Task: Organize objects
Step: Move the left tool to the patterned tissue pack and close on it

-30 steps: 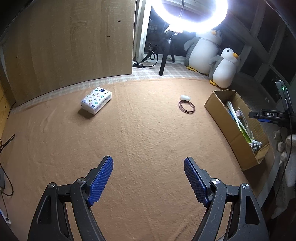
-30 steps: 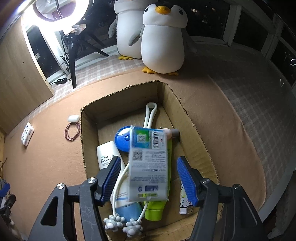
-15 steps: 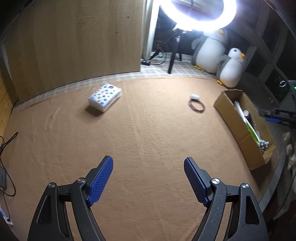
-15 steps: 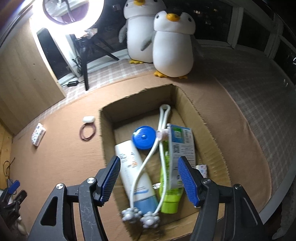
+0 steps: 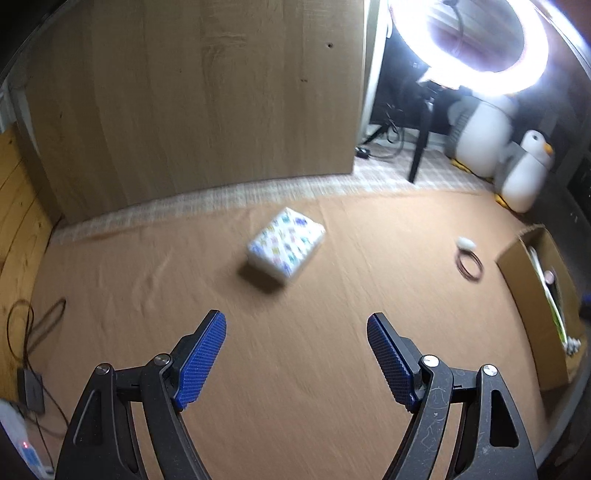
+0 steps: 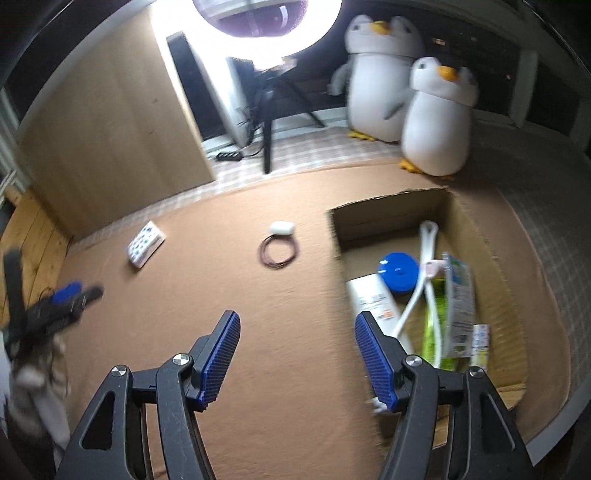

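A white tissue pack with coloured prints [image 5: 286, 246] lies on the tan cloth, ahead of my open, empty left gripper [image 5: 295, 354]. It shows small in the right wrist view [image 6: 146, 243]. A small white case [image 6: 282, 227] and a brown hair-tie ring [image 6: 279, 251] lie left of the cardboard box [image 6: 491, 258]. The box holds a white tube [image 6: 373, 302], a blue lid [image 6: 398, 272], a green pouch, a carton and a white cable. My right gripper [image 6: 297, 354] is open and empty, just left of the box. The box also shows at the right of the left wrist view [image 5: 517, 280].
Two plush penguins [image 6: 436, 118] stand behind the box. A ring light on a tripod [image 6: 266, 22] stands at the back beside a wooden panel [image 5: 192, 96]. Cables and a small black box [image 5: 31, 391] lie at the left. The other hand-held gripper [image 6: 55, 306] shows at the left.
My right gripper has swung left away from over the box, leaving the carton in it. My left gripper has turned and moved closer to the tissue pack.
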`<state>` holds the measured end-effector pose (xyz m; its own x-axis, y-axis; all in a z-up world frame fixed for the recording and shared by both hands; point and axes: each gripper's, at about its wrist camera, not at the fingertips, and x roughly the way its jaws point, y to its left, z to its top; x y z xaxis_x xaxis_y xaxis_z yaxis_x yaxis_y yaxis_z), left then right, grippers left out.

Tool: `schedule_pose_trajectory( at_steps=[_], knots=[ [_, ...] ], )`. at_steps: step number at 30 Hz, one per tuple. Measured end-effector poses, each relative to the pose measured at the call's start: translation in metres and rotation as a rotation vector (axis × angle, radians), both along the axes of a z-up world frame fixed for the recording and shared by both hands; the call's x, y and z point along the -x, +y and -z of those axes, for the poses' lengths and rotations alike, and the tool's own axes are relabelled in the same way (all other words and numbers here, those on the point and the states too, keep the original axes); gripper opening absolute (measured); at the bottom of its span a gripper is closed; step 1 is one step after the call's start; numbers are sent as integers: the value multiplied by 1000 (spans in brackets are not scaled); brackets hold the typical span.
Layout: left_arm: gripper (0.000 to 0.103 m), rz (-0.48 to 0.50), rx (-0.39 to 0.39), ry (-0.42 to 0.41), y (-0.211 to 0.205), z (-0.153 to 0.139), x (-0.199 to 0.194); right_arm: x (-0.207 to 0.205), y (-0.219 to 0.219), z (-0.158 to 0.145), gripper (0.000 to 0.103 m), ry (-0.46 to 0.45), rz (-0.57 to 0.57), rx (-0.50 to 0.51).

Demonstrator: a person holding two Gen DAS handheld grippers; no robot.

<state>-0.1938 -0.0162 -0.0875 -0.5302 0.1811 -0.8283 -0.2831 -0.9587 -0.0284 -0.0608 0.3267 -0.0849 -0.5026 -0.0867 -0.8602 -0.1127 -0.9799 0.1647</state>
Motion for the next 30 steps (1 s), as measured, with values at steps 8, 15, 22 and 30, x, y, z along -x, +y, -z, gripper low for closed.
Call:
schedule_pose_trajectory(
  at_steps=[8,15,22,30],
  knots=[
    [81,-75,-104,-40,0,12,81,-6,-34,14,61,-37,-49,2],
    [68,-123,-149,-108,-3,36,136,-12,-41,24,61,-64,-59,-10],
    [54,-96,-162,-182,-3,54,157,-11,-34,32,61,-87,-38,-8],
    [29,-48,-167,-207,4,64,148,-6,-37,34,61,-91,-50,-13]
  ],
)
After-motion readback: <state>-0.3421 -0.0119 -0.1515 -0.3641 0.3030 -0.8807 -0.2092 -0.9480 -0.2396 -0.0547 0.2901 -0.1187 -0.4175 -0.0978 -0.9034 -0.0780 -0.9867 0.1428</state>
